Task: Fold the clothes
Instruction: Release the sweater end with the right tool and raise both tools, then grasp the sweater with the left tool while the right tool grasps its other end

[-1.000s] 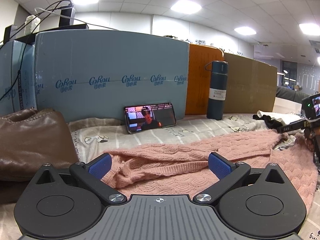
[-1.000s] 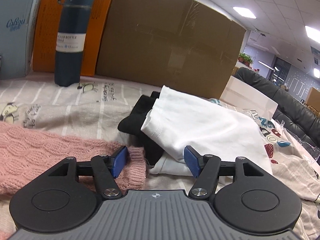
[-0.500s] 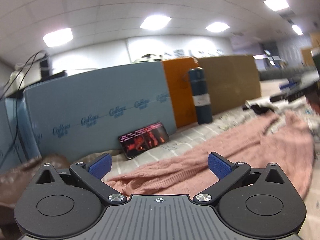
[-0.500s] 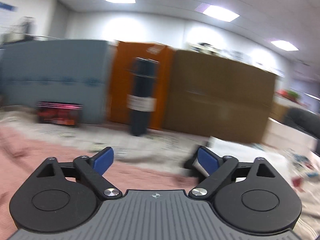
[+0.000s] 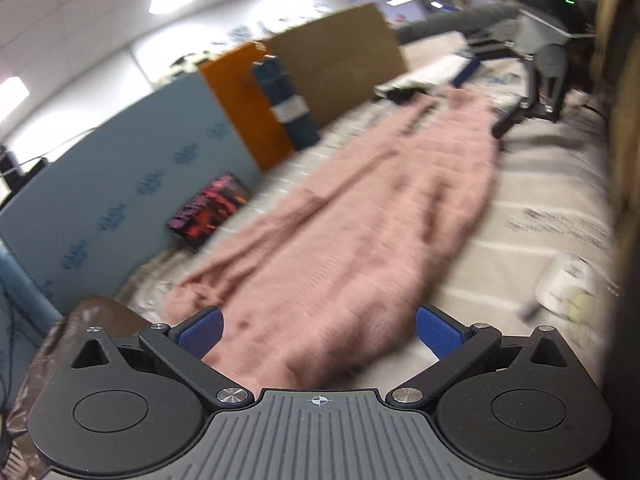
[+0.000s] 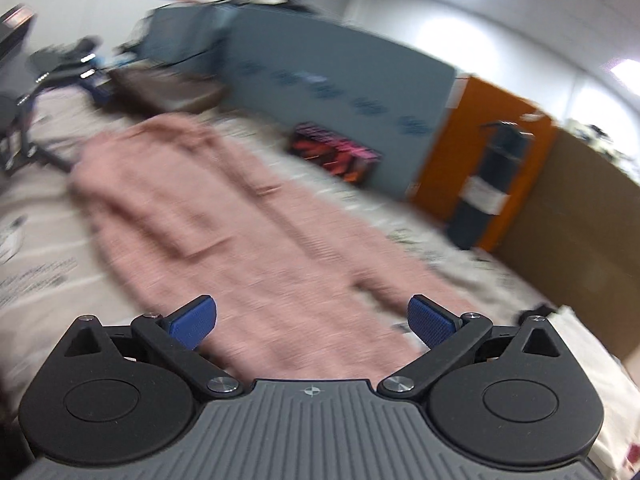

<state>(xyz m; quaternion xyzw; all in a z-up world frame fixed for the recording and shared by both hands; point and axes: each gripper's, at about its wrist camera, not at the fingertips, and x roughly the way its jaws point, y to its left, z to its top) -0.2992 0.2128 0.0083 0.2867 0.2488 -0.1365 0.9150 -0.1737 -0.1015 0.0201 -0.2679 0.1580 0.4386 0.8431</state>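
Left wrist view: the left gripper (image 5: 318,330) hovers with jaws released and empty over the near end of the pink sweater (image 5: 360,216), which lies stretched lengthwise on the patterned bedsheet (image 5: 540,184). A good fold likely needs each end pinched at its edge. This view alone shows the right gripper (image 5: 500,92) from outside, at the far end.

Right wrist view: the right gripper (image 6: 312,320), jaws spread and empty, faces the sweater's opposite end; only here does the folded sleeve (image 6: 192,216) show.

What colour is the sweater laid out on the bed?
Pink; the sweater shows best in the left wrist view.
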